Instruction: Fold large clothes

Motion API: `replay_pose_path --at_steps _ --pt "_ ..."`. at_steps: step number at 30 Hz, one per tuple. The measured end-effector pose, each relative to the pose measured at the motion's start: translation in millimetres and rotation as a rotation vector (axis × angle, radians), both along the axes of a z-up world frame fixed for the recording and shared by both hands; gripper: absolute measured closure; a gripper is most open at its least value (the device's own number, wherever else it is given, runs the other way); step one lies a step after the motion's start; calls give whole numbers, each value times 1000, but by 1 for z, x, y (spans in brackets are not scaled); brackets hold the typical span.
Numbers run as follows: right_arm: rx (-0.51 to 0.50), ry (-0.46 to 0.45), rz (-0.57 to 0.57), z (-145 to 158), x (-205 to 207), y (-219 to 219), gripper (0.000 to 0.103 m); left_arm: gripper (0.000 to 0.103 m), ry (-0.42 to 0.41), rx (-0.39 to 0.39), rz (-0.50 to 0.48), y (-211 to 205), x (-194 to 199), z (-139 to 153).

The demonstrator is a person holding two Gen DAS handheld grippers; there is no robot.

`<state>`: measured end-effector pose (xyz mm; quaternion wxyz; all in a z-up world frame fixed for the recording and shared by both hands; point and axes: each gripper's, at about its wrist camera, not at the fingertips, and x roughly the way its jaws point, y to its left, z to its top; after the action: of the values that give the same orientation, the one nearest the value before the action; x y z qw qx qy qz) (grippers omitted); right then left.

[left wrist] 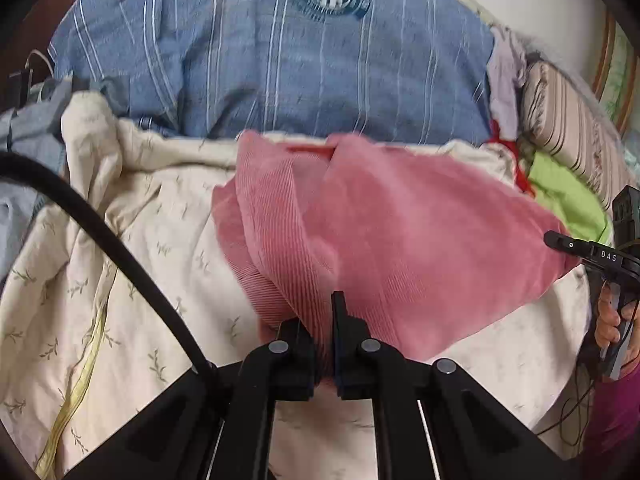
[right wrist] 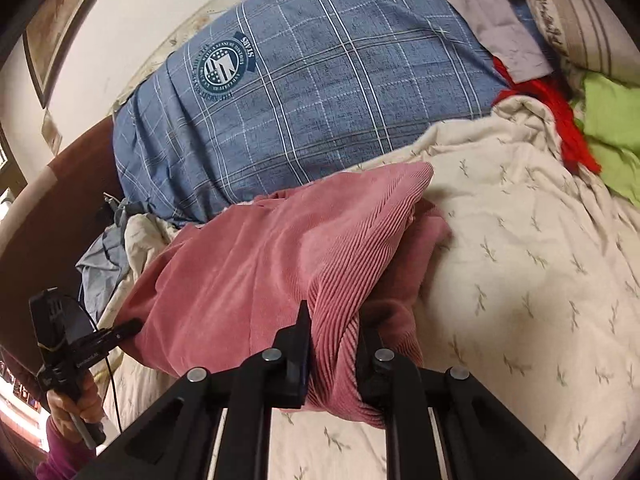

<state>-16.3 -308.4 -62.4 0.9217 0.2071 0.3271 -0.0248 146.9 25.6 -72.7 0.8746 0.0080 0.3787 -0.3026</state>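
Mid-fold, not finished. Pink corduroy garment (left wrist: 400,240) clamped at 1 edge by left gripper (left wrist: 320,332), at another by right gripper (right wrist: 332,344); stretched between both, just ahead of each, over cream quilt (left wrist: 140,240). Laying flat and final folds remaining.

Pink ribbed garment (left wrist: 400,240), blue checked pillow (right wrist: 320,100), cream leaf-print quilt (right wrist: 520,260).

1. Cream leaf-print quilt (left wrist: 132,240), rumpled, fills lower half of both views.
2. Blue plaid bedding with round crest logo (right wrist: 224,65), upper centre, lying beyond the quilt.
3. Striped pillow (left wrist: 568,128), right edge, left wrist view.
4. Lime-green cloth (right wrist: 612,128) and red cloth (right wrist: 560,112), touching, upper right.
5. Lilac cloth (right wrist: 492,24), top right, on the plaid.
6. Framed picture (right wrist: 52,36) on wall, upper left.
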Motion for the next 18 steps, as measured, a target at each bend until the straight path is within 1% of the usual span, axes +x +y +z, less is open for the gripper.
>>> replay_pose_path --at_steps 1,2,3,4,5,7,8,9,10,11,12,13,14,15,16,17,18 --pt "-4 12 -13 -10 -2 -2 88 95 33 7 -6 -1 9 -12" --pt "-7 29 -27 -20 0 -5 88 92 43 20 -14 -3 15 -20" --pt "-1 49 -36 -31 3 -8 87 85 42 37 -6 -5 19 -26" --pt "7 70 -36 -44 9 -12 81 80 44 43 6 -4 19 -27" --pt "22 78 -29 -55 13 -15 78 70 41 49 24 -3 18 -25" --pt "63 63 -34 -57 9 -21 76 64 9 67 45 3 12 -12" --pt "71 64 -38 -54 5 -24 76 61 -26 83 65 8 7 -3" --pt "65 64 -45 -47 -1 -25 76 56 -80 103 88 12 -1 10" --pt "32 52 -65 -34 -9 -26 76 51 -131 116 109 14 -7 22" --pt "-4 37 -79 -25 -14 -24 76 43 -166 116 121 14 -9 30" --pt "-51 11 -96 -10 -20 -21 74 40 -208 109 128 13 -12 39" --pt "-76 -21 -105 3 -24 -19 74 40 -244 113 133 7 -12 46" --pt "-80 -47 -103 12 -25 -15 73 40 -265 134 146 -1 -11 49" --pt "-82 -76 -86 22 -22 -10 72 40 -293 184 167 -14 -7 48" --pt "-93 -78 -68 30 -12 -1 71 40 -314 247 183 -27 -2 43" --pt "-100 -63 -64 32 -3 7 71 40 -320 305 198 -38 4 35" --pt "-93 -48 -56 32 9 13 71 40 -320 384 223 -50 13 22"
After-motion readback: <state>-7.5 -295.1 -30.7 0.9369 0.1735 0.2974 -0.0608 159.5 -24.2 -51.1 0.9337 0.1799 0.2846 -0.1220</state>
